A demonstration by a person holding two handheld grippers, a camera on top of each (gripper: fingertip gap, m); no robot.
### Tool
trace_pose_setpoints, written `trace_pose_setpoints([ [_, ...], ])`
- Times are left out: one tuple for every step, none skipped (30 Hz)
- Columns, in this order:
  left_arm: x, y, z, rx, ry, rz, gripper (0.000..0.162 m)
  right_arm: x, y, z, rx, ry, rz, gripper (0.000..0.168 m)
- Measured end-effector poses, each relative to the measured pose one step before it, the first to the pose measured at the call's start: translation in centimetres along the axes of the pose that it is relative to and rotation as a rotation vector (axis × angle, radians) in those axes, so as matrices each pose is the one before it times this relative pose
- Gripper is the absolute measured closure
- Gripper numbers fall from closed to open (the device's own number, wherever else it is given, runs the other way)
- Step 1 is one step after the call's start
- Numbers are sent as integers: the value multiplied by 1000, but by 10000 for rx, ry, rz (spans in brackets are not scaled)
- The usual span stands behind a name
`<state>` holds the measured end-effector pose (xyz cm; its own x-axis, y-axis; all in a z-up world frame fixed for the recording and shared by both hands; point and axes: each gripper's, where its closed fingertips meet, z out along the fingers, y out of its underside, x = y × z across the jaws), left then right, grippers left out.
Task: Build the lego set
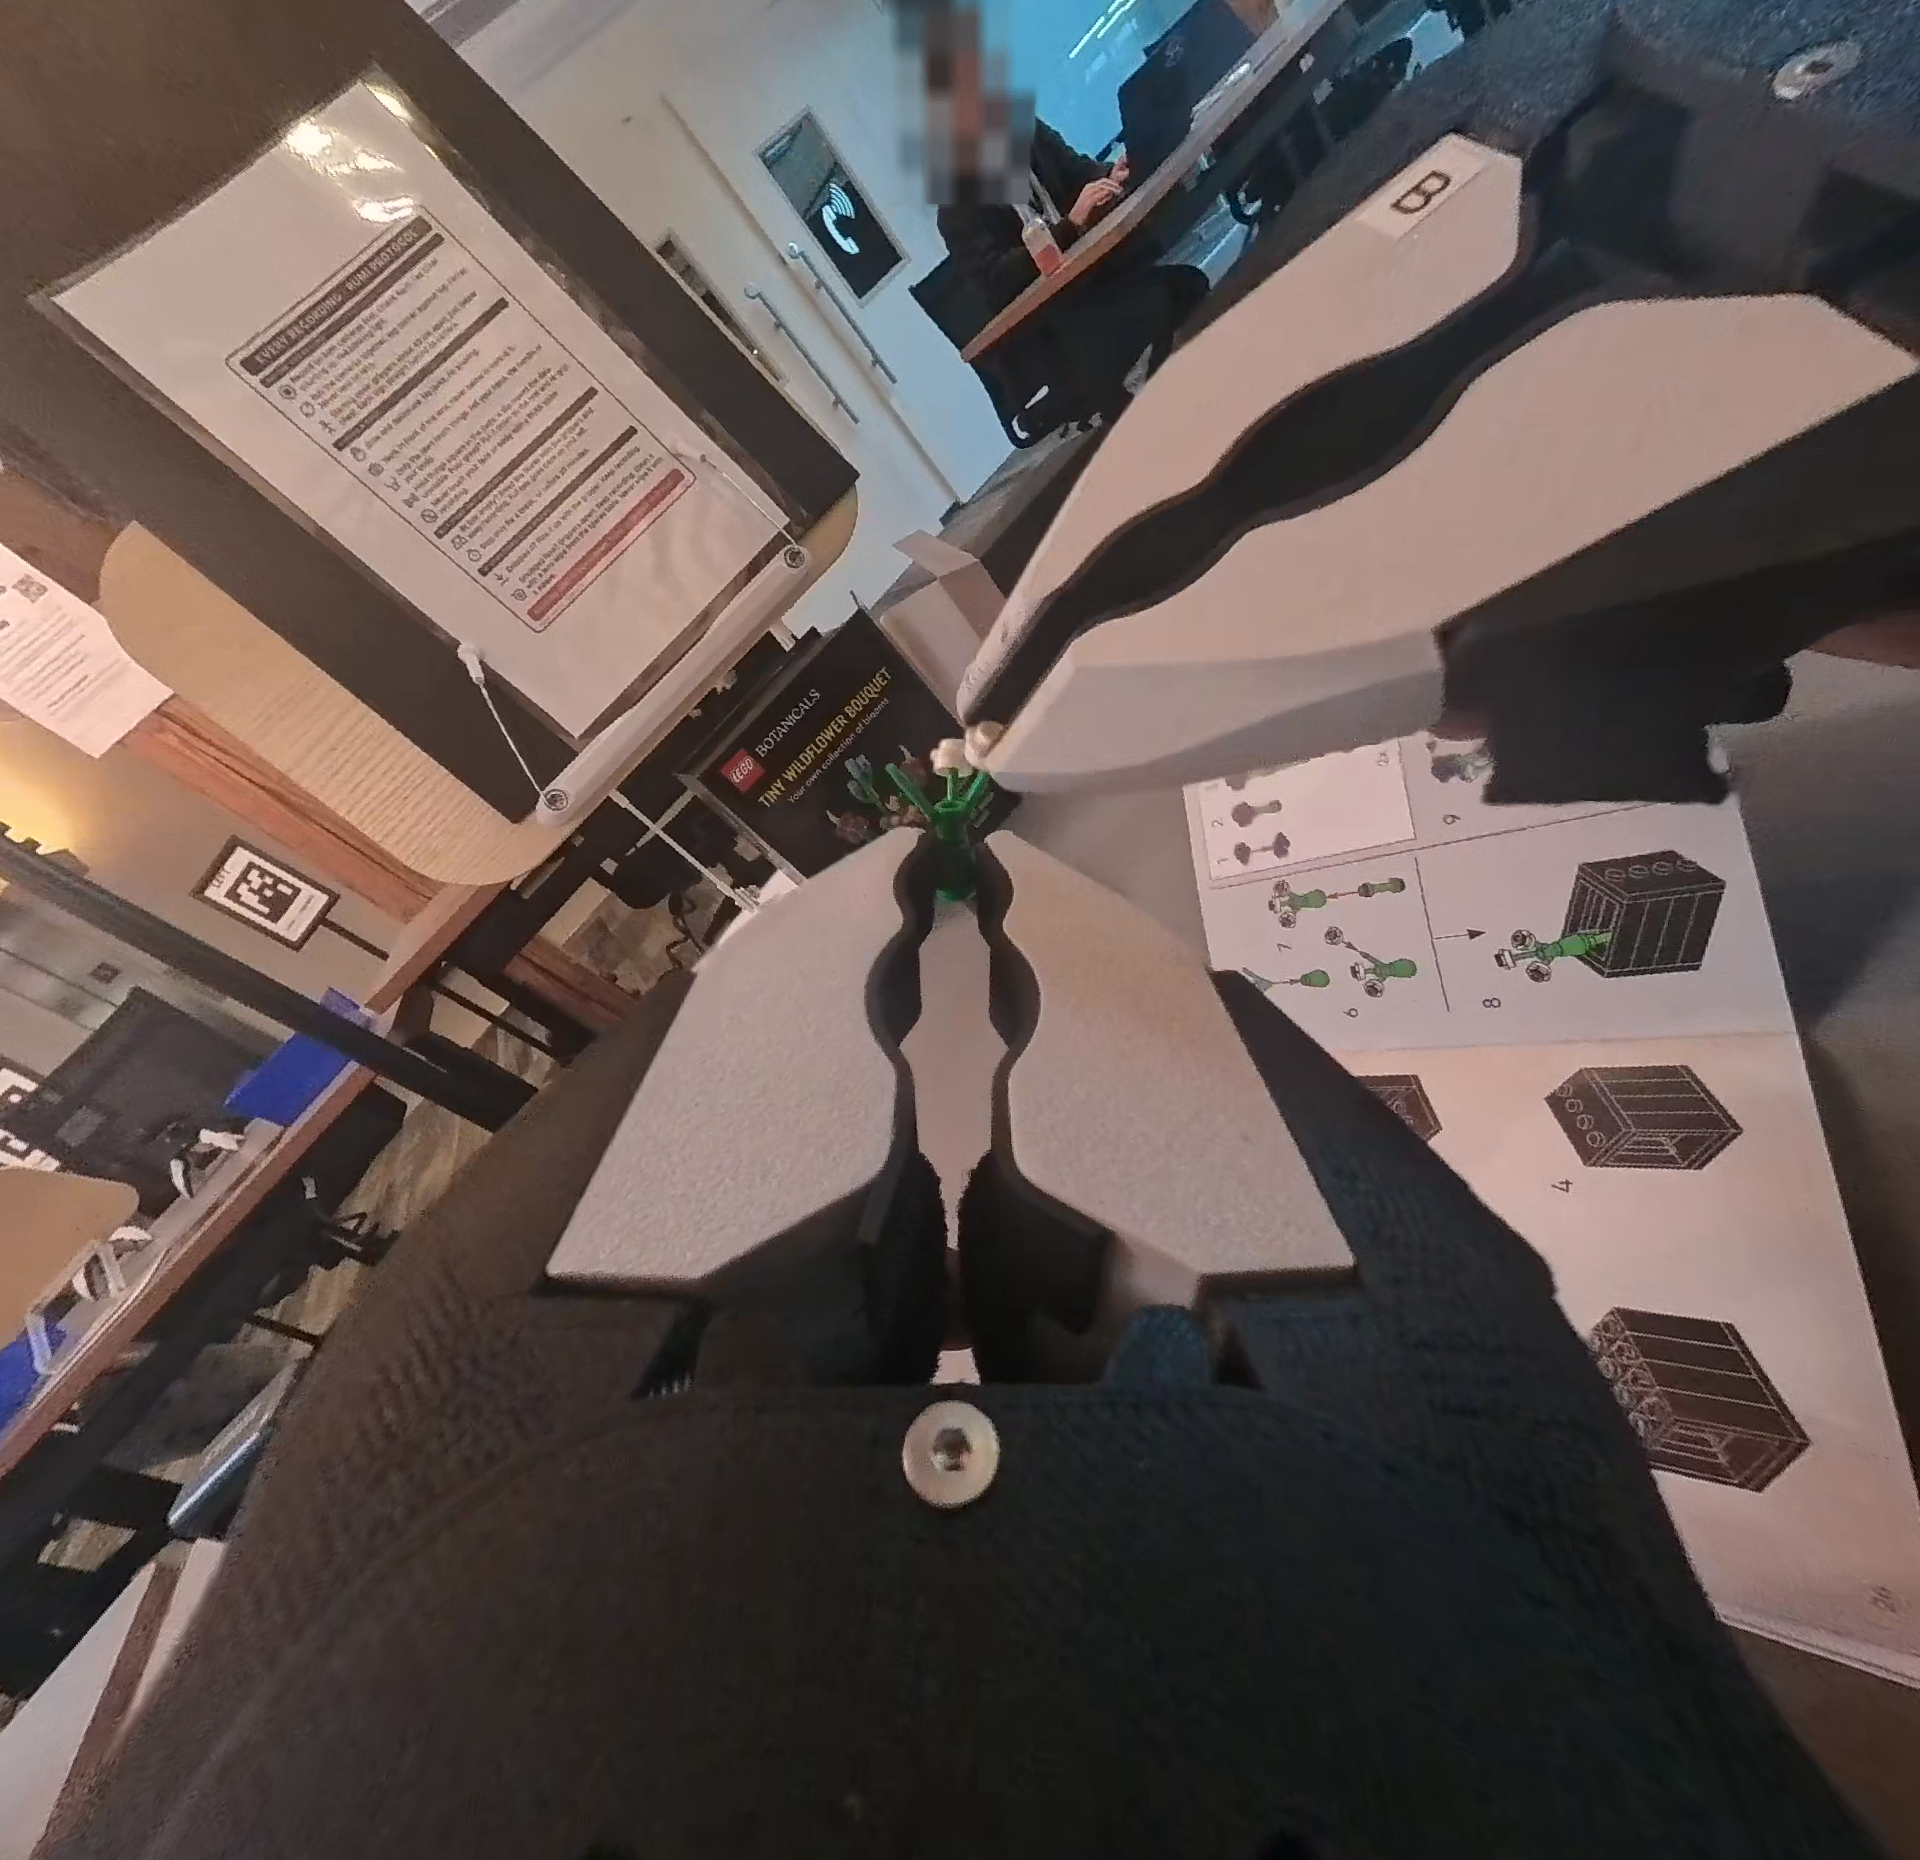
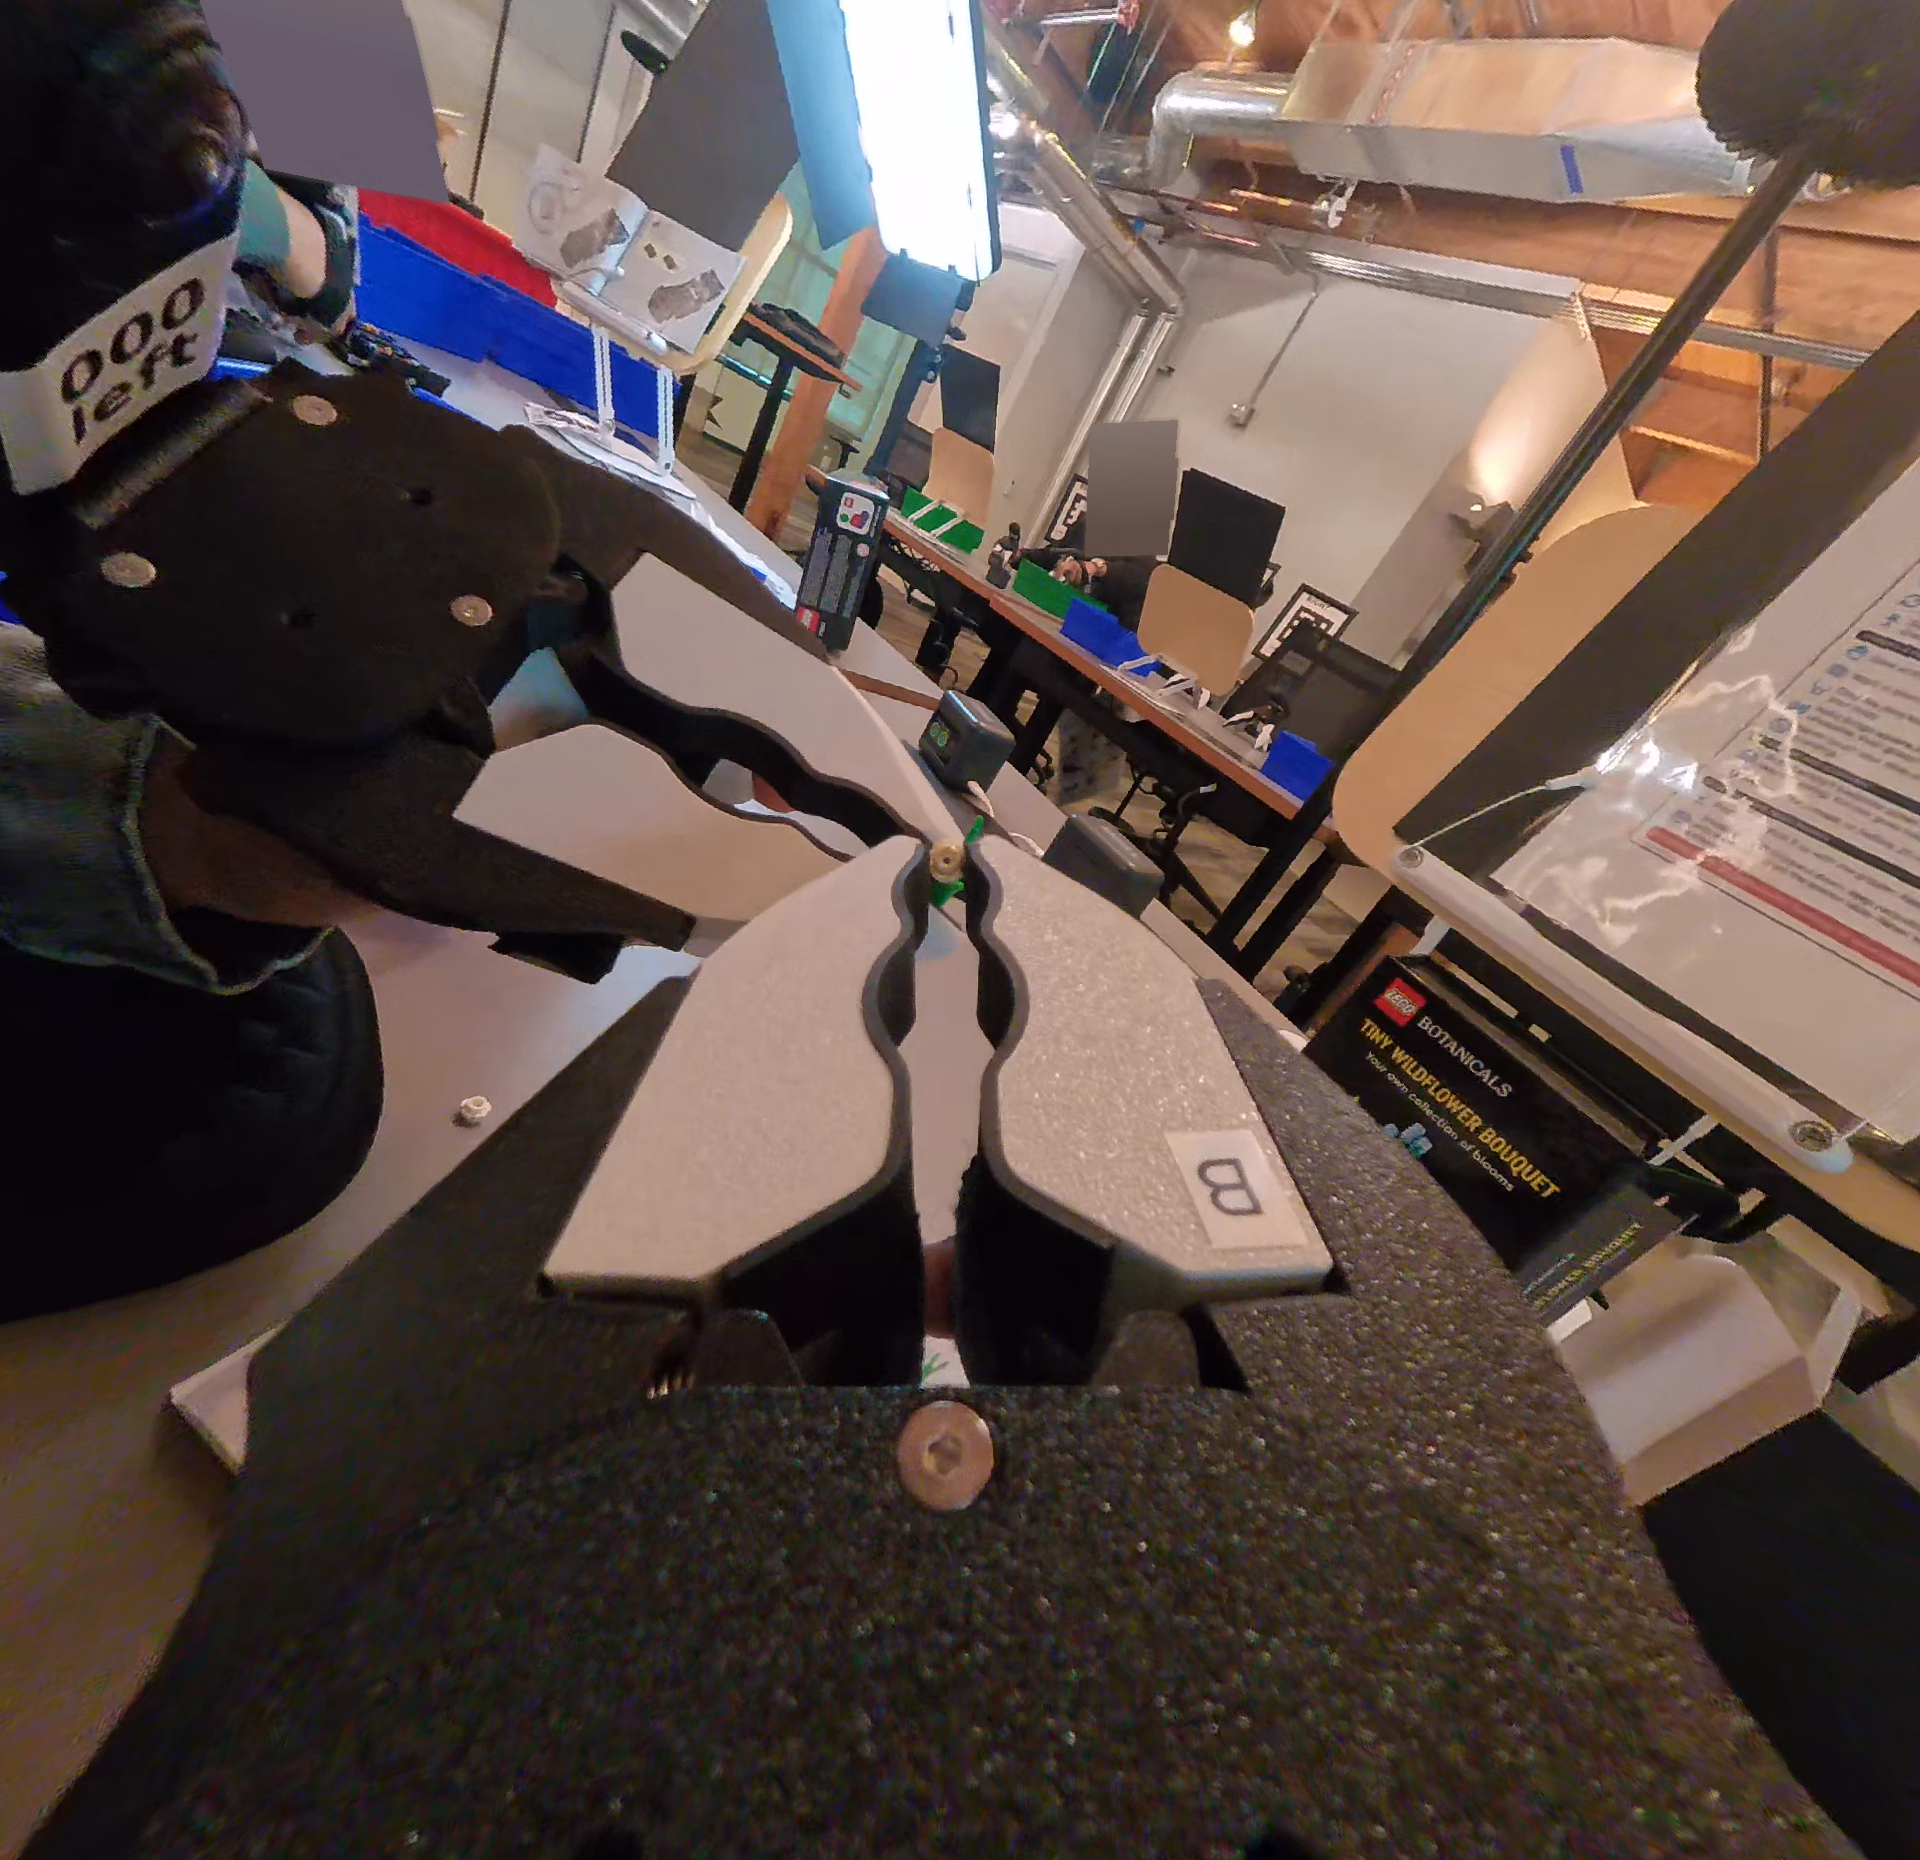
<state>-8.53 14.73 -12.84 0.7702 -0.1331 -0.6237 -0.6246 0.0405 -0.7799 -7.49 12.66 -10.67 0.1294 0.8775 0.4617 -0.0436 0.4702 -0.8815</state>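
Observation:
My left gripper (image 1: 951, 865) is shut on the base of a small green lego stem (image 1: 948, 823) with thin side branches, held upright in the air. One branch carries a white flower stud (image 1: 947, 754). My right gripper (image 1: 975, 738) comes in from the upper right, shut on a small cream round stud (image 1: 980, 737), tip to tip with the stem. In the right wrist view my right gripper (image 2: 948, 860) pinches the cream stud (image 2: 945, 856). The green stem (image 2: 975, 831) shows just behind it, and the left gripper (image 2: 920, 834) reaches in from the left.
The open instruction booklet (image 1: 1455, 989) lies on the table to the right. The black lego box (image 1: 821, 761) stands behind the stem, under a clear sign stand (image 1: 416, 408). A tiny loose stud (image 2: 471, 1109) lies on the table at the left. A grey device (image 2: 961, 740) sits farther back. Left and right tips are no more than a few centimetres apart.

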Motion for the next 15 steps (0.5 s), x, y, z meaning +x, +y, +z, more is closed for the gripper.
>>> trace_pose_setpoints([
  [54,-16,-1,9,23,0,154,69,71,-3,-53,26,6,162],
  [52,9,22,-4,44,-48,154,37,68,8,-23,5,21,162],
  [20,-26,1,30,28,-67,154,-34,-19,-12,24,-30,4,162],
  [22,-42,-13,40,44,-55,154,-13,-3,4,-5,-6,-19,162],
  [-6,-9,-1,12,17,-42,154,-12,-9,14,-17,5,-34,162],
  [-7,-13,-6,16,8,-35,154,-10,-8,0,-5,7,-43,162],
  [-9,-20,-12,21,10,-26,154,-2,-14,-6,10,2,-22,162],
  [-21,-14,-1,14,12,-49,154,3,7,3,2,-3,15,162],
  [46,13,17,3,63,-78,155,14,14,9,-10,-8,27,162],
  [25,30,9,6,44,-76,154,41,33,5,-27,14,15,162],
  [-9,27,18,4,14,-73,154,50,68,7,-47,31,-8,163],
  [-2,22,15,8,33,-99,154,44,109,28,-69,35,-27,162],
  [73,40,32,0,101,-129,154,9,29,17,-26,21,-26,162],
  [40,15,18,20,68,-118,154,-38,-7,12,-9,-19,-4,162],
  [2,-2,5,29,28,-51,154,-36,-16,7,-2,-20,-6,162],
])
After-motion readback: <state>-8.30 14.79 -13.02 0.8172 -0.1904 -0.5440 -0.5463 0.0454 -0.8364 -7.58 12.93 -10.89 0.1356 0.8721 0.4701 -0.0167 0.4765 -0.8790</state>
